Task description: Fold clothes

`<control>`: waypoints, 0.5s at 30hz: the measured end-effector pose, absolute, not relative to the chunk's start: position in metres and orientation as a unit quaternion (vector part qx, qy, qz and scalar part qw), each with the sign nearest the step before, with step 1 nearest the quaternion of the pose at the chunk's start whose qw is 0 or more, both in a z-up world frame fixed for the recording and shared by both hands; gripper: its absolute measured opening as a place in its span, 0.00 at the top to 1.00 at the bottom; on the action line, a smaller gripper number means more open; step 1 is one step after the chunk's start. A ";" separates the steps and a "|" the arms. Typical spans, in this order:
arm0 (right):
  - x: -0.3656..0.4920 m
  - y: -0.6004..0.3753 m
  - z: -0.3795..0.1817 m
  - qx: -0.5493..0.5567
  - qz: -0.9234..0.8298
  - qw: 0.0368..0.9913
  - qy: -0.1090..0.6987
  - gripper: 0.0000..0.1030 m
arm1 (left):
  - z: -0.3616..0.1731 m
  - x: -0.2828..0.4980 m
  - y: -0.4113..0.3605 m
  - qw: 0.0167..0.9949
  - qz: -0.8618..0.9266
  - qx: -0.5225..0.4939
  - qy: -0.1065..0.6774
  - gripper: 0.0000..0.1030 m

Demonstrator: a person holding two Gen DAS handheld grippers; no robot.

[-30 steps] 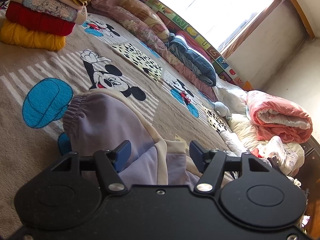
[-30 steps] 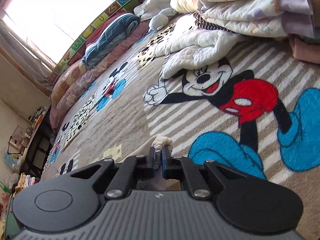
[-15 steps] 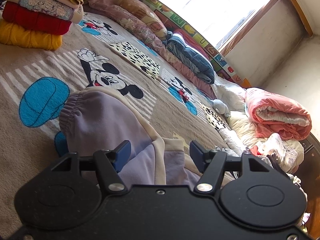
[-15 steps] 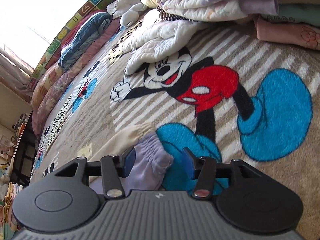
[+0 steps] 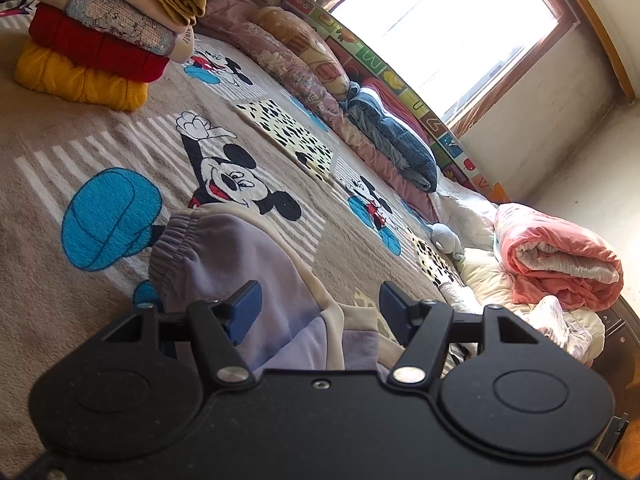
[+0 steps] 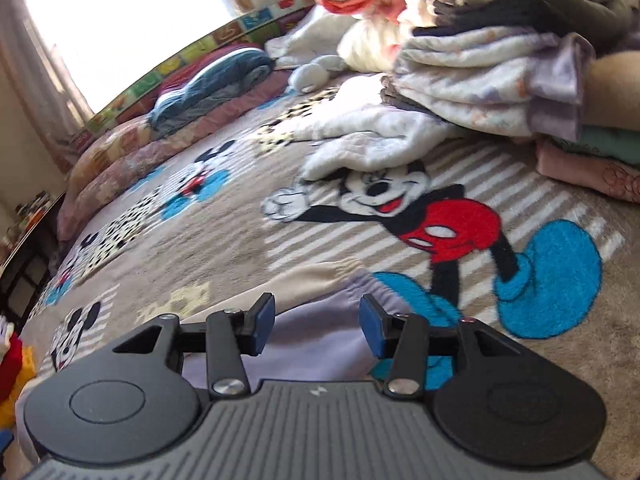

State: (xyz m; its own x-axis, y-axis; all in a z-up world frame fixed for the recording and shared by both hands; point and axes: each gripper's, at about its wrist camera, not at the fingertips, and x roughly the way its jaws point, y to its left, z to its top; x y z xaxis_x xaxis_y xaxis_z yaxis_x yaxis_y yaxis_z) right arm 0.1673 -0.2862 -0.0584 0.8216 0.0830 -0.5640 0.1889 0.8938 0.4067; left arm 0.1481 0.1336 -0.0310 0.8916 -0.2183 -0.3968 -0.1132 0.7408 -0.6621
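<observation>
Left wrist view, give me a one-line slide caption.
Open left gripper poised over a lilac sweatshirt on a cartoon-mouse blanket, folded sweaters stacked behind.

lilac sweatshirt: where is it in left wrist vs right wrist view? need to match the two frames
Left wrist: the lilac sweatshirt is at lower centre, its gathered cuff pointing up-left, running down behind the open left gripper.
Right wrist: lower centre, flat behind the open right gripper.
Shared landmark: the folded blue quilt under the window.
</observation>
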 end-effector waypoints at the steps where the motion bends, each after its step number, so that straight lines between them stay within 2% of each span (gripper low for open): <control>1: 0.164 -0.264 -0.053 0.197 0.006 0.934 0.298 0.53 | -0.031 0.148 0.136 0.903 -0.026 -0.362 0.230 0.38; 7: 0.122 -0.107 -0.035 -0.057 0.203 0.938 0.275 0.54 | -0.029 0.142 0.158 0.897 -0.004 -0.387 0.213 0.38; 13: 0.107 -0.041 -0.051 -0.012 0.269 0.894 0.359 0.53 | -0.030 0.140 0.171 0.888 0.007 -0.410 0.207 0.37; 15: 0.106 -0.032 -0.059 0.040 0.276 0.881 0.383 0.53 | -0.029 0.140 0.171 0.888 0.004 -0.412 0.205 0.37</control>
State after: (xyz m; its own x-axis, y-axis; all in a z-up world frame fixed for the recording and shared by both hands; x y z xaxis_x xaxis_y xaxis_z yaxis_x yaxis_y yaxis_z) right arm 0.1065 -0.0322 -0.0586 0.5542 0.5166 -0.6526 -0.4554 0.8445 0.2819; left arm 0.1400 0.1714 -0.0290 0.9157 -0.1621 -0.3677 -0.1759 0.6609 -0.7295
